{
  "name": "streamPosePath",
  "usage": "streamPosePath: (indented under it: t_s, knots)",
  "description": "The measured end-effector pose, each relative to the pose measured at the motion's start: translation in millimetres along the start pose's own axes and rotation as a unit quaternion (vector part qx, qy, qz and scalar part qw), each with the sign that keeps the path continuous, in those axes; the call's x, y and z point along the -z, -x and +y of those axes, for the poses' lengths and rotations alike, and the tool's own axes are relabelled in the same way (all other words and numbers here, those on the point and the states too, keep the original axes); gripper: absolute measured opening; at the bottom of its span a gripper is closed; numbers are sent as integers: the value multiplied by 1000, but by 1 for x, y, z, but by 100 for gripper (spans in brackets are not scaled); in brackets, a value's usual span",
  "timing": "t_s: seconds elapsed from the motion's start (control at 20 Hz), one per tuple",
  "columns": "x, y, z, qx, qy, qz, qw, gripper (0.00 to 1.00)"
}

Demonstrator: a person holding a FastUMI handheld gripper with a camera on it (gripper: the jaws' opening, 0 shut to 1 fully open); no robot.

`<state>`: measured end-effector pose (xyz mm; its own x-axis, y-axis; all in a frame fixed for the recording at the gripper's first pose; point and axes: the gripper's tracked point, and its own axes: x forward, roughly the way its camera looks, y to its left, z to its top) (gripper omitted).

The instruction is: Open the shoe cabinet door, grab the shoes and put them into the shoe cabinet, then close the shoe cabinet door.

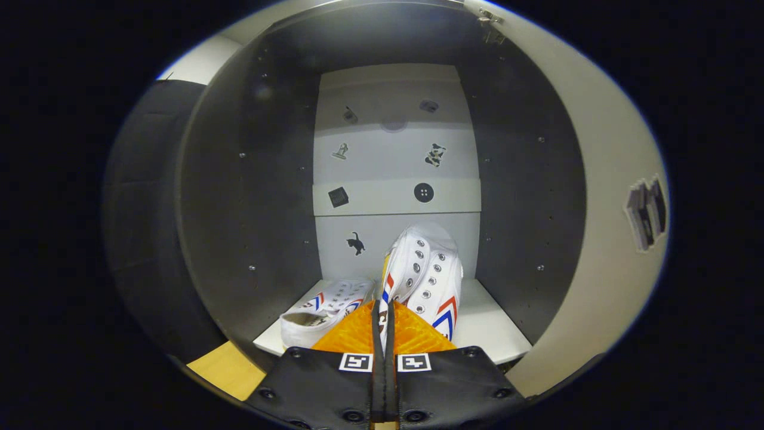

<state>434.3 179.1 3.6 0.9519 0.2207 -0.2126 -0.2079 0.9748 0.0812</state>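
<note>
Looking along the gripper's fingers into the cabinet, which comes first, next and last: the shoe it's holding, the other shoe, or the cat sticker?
1. The held shoe: pinched between the fingers of the gripper, standing on end on the bottom shelf.
2. The second shoe: lying on that shelf, just left of the fingers.
3. The cat sticker: on the cabinet's back wall, beyond both shoes.

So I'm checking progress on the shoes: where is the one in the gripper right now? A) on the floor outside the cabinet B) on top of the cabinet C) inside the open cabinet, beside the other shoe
C: the gripper is closed on the held shoe, which is inside the open cabinet, with the other shoe lying beside it on the cabinet shelf.
</note>
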Motion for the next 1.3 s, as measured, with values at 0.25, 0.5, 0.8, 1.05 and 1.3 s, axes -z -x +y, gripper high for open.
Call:
streamPosePath:
  t_s: [0.25, 0.5, 0.8, 1.05, 1.3]
  knots:
    - [17, -55, -4, 18, 25, 23, 999, 1]
    - [2, -64, -3, 28, 55, -3, 998, 2]
    - [-18, -26, 16, 20, 87, -31, 996, 80]
    - [-28, 78, 30, 6, 39, -45, 998, 98]
    - [-28, 203, 37, -22, 38, -61, 997, 97]
